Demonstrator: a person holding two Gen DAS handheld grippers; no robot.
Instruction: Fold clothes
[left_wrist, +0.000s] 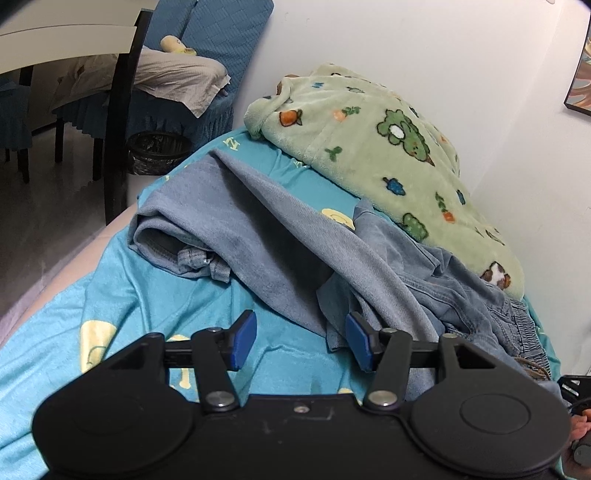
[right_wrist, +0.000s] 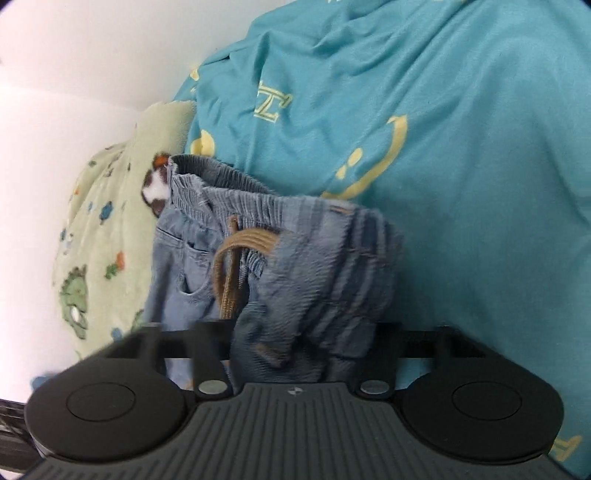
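- Jaws, left wrist view: the left gripper (left_wrist: 301, 341) stands wide apart with nothing between its blue pads (left_wrist: 244, 341). Its right pad lies at the near hem of the jeans (left_wrist: 280, 236); its left pad is over bare sheet (left_wrist: 122, 295). The jeans lie crumpled on the sheet, just ahead of the jaws and a little to their right. Their long axis runs obliquely, from a bunched end far left to the waistband near right. Beyond the jeans, against the wall, lies a green blanket (left_wrist: 373, 144).
- Jaws, right wrist view: the right gripper (right_wrist: 295, 343) has its fingertips hidden under denim, so the gap cannot be told. The waistband (right_wrist: 266, 206) and its tan drawstring (right_wrist: 231, 266) bunch directly over the jaws, apparently draped or gripped there. The blanket lies left of the waistband, the sheet right of it and beyond.
- Judgement: the right gripper is nearer the waistband, the left nearer the leg hem; any straightening pull would probably run along that oblique axis.
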